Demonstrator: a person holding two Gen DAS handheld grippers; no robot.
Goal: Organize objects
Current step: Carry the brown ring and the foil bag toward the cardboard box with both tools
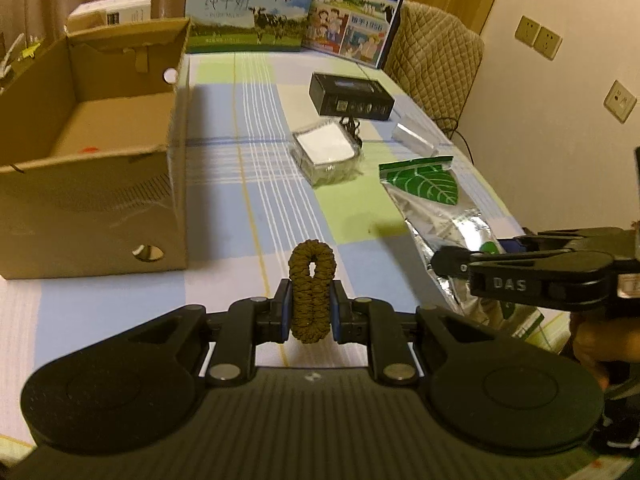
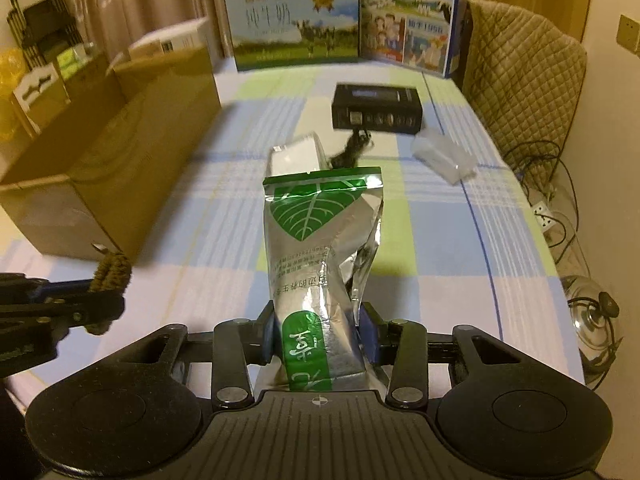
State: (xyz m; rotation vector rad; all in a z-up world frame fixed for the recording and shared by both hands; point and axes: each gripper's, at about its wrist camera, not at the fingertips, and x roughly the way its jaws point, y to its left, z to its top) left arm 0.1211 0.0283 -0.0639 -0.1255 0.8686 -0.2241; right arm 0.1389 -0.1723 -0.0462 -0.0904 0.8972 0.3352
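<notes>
Two holds: I grip one thing in each tool, both raised off the checked tablecloth [image 1: 224,208].
Braided loop: my left gripper [image 1: 311,300] is clenched on a brown braided loop [image 1: 311,280], pads pressing its two sides; the loop stands upright between the fingers, just right of the cardboard box's near corner.
Foil pouch: my right gripper [image 2: 320,332] grasps a silver foil pouch [image 2: 320,240] with a green leaf print, pinched at its near end; the far end with the green seal points away from me, well right of the cardboard box.
Cardboard box: the open cardboard box [image 1: 100,184] sits on the left side of the cloth, flaps up; I see nothing lying in the part of its inside that shows.
Clear tub: a clear plastic tub [image 1: 326,152] with something white inside rests on the cloth, right of the box and beyond the pouch.
Black box: a black box [image 1: 351,98] lies further back, right of the cardboard box, with a dark tangle of cord [image 1: 352,128] touching its near side.
Clear case: a small clear case [image 2: 442,158] lies furthest right from the cardboard box, near the table edge.
Milk cartons: two printed milk cartons [image 1: 248,8] stand upright at the back, behind and right of the cardboard box.
Chair: a quilted chair cover [image 1: 436,56] shows beyond the far right edge.
</notes>
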